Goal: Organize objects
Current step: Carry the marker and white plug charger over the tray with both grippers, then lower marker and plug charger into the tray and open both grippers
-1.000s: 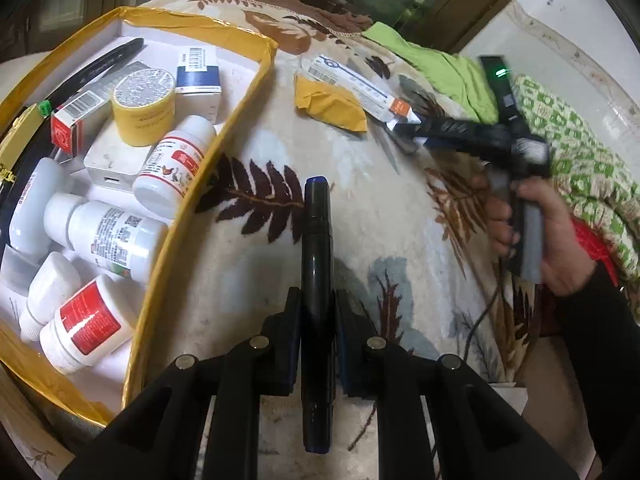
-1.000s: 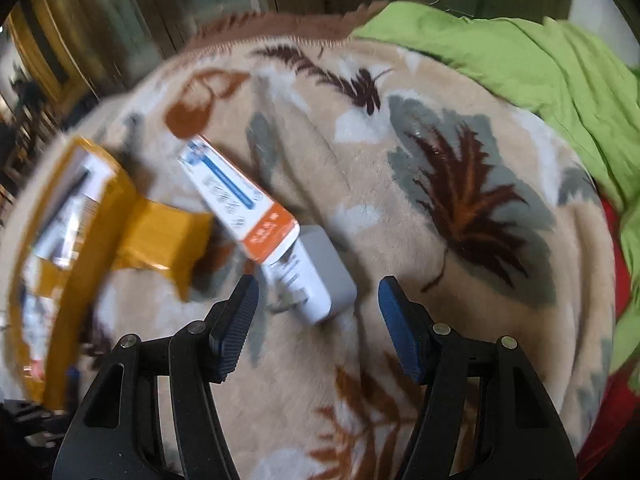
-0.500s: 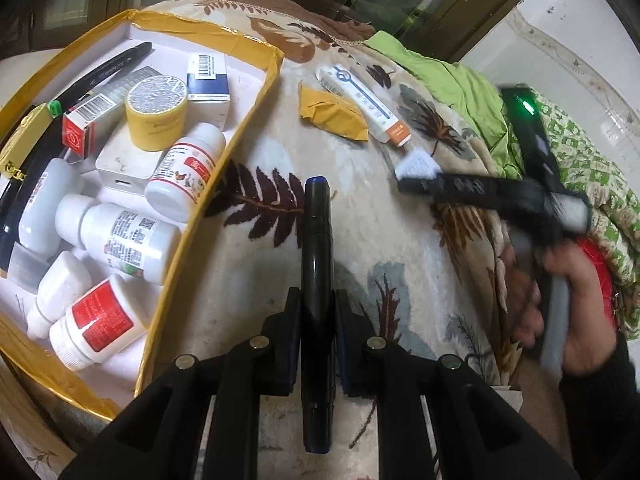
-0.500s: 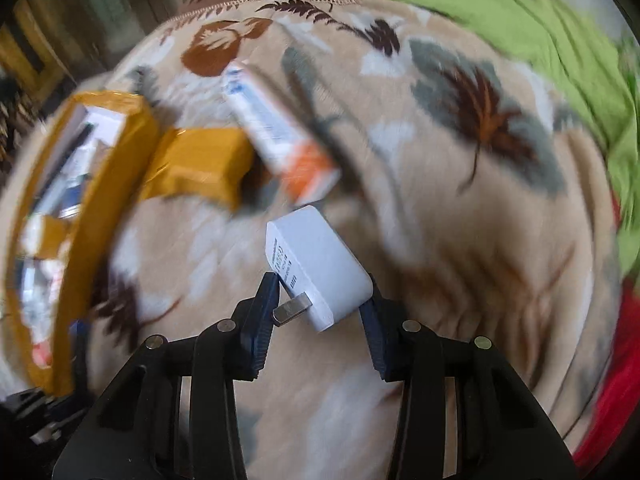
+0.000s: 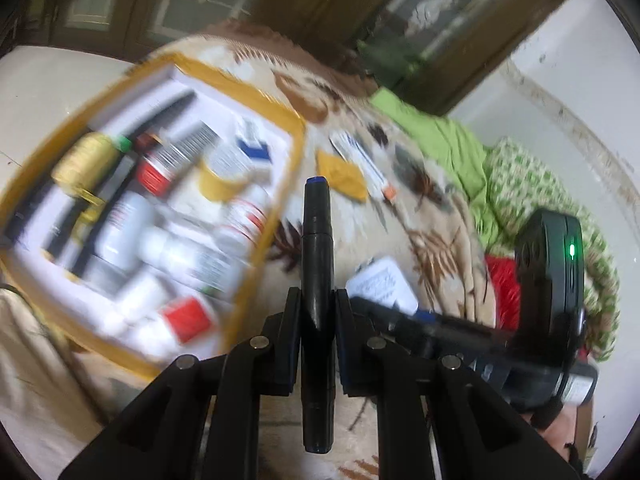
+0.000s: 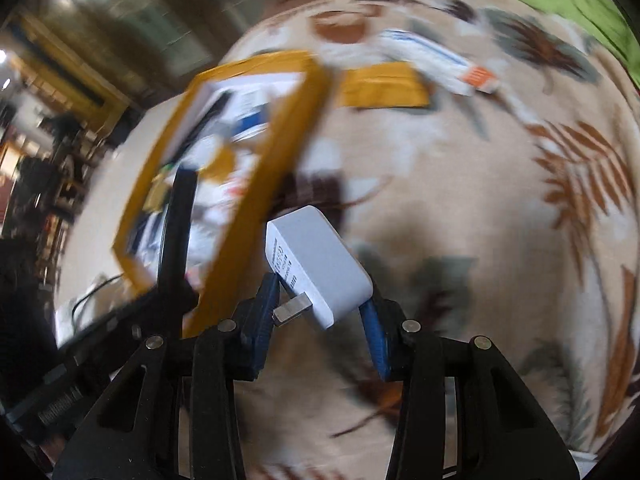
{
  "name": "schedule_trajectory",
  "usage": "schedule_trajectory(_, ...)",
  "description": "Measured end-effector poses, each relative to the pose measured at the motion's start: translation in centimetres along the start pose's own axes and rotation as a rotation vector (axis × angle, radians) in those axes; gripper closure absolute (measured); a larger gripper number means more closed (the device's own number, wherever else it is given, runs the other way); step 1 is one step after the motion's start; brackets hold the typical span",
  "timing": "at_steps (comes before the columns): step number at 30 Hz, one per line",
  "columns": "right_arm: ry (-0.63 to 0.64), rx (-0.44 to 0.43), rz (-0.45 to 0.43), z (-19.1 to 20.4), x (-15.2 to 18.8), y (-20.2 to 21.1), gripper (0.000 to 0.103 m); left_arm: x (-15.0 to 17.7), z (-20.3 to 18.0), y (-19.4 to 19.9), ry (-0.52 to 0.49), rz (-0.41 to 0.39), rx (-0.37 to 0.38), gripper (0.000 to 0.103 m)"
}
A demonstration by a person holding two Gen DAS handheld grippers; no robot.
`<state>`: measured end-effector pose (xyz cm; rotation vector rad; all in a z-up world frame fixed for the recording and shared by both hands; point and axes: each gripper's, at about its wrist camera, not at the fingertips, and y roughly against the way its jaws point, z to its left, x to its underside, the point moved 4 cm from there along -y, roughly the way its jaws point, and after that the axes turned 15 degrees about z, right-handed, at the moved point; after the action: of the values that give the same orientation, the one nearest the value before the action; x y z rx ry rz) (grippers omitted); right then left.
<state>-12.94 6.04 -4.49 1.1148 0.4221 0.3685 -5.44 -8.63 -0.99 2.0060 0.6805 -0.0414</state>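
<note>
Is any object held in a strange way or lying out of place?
The white charger sits crooked between the right gripper's fingers, its metal plug sticking out sideways. A tube and a yellow packet lie outside the box.

Charger (image 6: 316,264): smooth white plastic, matt sheen; metal prong bright. Pen (image 5: 317,256): black plastic, slightly glossy. Blanket (image 6: 460,200): soft, fuzzy cloth, leaf print. Box (image 5: 296,152), 10 o'clock of pen: card walls, glossy yellow tape. Left gripper (image 5: 316,316): matt black plastic, metal pins.

Leaf-patterned blanket (image 6: 460,184), green cloth (image 5: 444,140)
</note>
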Motion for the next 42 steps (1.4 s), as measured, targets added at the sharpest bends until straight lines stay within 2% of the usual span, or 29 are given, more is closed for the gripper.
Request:
schedule_trajectory(2,0.034,-0.008,-0.005,2.1,-0.1,0.0,0.063,-0.7,2.0,1.8,0.010,-0.012,-0.011,0.089)
schedule_trajectory(6,0.089,-0.038,0.003,5.7,-1.4,-1.2,0.063,-1.8,6.2,3.1,0.018,0.035,-0.060,0.089)
schedule_trajectory(8,0.113,-0.033,0.016,7.2,-1.7,-2.0,0.063,-2.2,7.7,3.1,0.042,0.060,-0.039,0.089)
schedule_trajectory(11,0.138,-0.028,0.035,9.1,-2.5,-3.3,0.063,-3.2,8.3,2.8,0.024,0.062,-0.069,0.089)
schedule_trajectory(14,0.170,0.017,0.043,10.3,-3.5,-4.3,0.063,-3.7,9.0,1.2,0.030,0.108,-0.108,0.089)
schedule_trajectory(22,0.249,0.061,0.090,10.7,-6.2,-6.0,0.063,-4.7,10.1,-0.9,0.047,0.152,-0.144,0.089)
schedule_trajectory(31,0.221,0.045,0.094,10.9,-6.6,-7.2,0.063,-4.6,10.6,-0.9,0.077,0.155,-0.153,0.089)
schedule_trajectory(35,0.202,0.004,0.117,10.4,-6.6,-7.3,0.062,-4.7,11.0,-0.5,0.115,0.144,-0.089,0.087)
schedule_trajectory(36,0.200,-0.020,0.119,10.3,-6.6,-7.2,0.061,-4.7,11.1,-0.4,0.127,0.143,-0.070,0.085)
schedule_trajectory(40,0.205,-0.082,0.087,10.0,-6.8,-5.3,0.052,-4.8,11.3,0.1,0.152,0.112,-0.059,0.060)
schedule_trajectory(42,0.232,-0.089,0.061,9.9,-6.8,-4.0,0.052,-4.7,11.0,1.1,0.144,0.070,-0.055,0.058)
